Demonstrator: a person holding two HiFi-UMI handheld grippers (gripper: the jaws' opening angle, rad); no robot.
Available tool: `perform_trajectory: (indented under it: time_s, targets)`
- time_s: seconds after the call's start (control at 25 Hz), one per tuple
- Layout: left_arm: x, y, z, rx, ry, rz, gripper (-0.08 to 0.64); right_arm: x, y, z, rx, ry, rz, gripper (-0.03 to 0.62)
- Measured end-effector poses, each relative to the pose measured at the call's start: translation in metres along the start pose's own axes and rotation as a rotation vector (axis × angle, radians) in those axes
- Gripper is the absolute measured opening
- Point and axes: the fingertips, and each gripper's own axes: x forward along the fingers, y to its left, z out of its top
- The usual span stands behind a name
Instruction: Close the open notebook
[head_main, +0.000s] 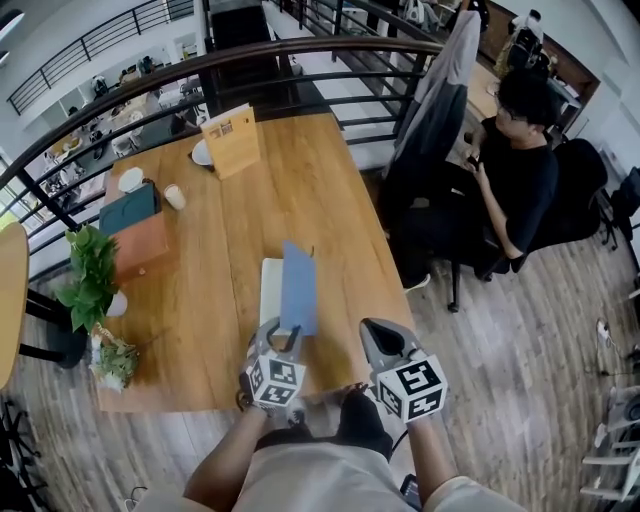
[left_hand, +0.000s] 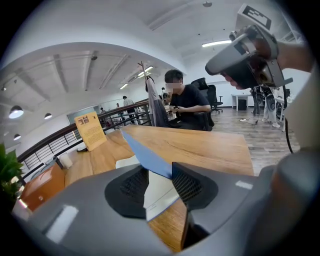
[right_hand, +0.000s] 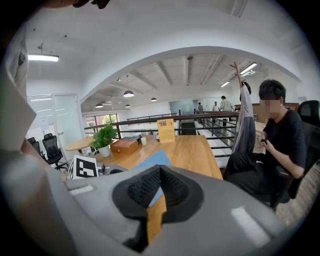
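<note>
Wooden planks make up the long counter (head_main: 225, 300), which stands on an upper floor beside a black railing (head_main: 300, 55). At its far end a standing card (head_main: 230, 140) faces this way, with a small cup (head_main: 174, 196), a dark green case (head_main: 128, 208) and a brown box (head_main: 140, 245) along the left side. A leafy plant (head_main: 90, 270) sits at the left edge. Off to the right a person (head_main: 520, 170) sits in a chair, next to a grey coat (head_main: 440, 80) hanging on a stand.

The notebook (head_main: 298, 290) lies near the front edge of the counter, about midway along it. It is half open: its blue cover (left_hand: 147, 157) is lifted steeply off the white page (left_hand: 157, 192), which lies flat on the wood.

The left claw (left_hand: 160, 175) is released, its jaws apart. The lower corner of the blue cover stands between them, close against the right-hand pad (left_hand: 187, 185), while a gap with white page showing separates it from the other. In the head view this claw (head_main: 283, 335) sits at the near end of the lifted cover.

The right claw (right_hand: 160, 180) is clenched, its pads meeting at the tips with nothing between them. It hangs just right of the notebook (head_main: 375, 332), clear of the cover and above the counter edge.
</note>
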Motion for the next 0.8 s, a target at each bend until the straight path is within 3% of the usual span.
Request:
perform_trajectory:
  time_s: [0.8]
  targets:
    - [0.015, 0.025, -0.063, -0.142, 0.16, 0.039, 0.219, 0.017, 0.008, -0.01, -0.01, 0.042, 0.023, 0.0]
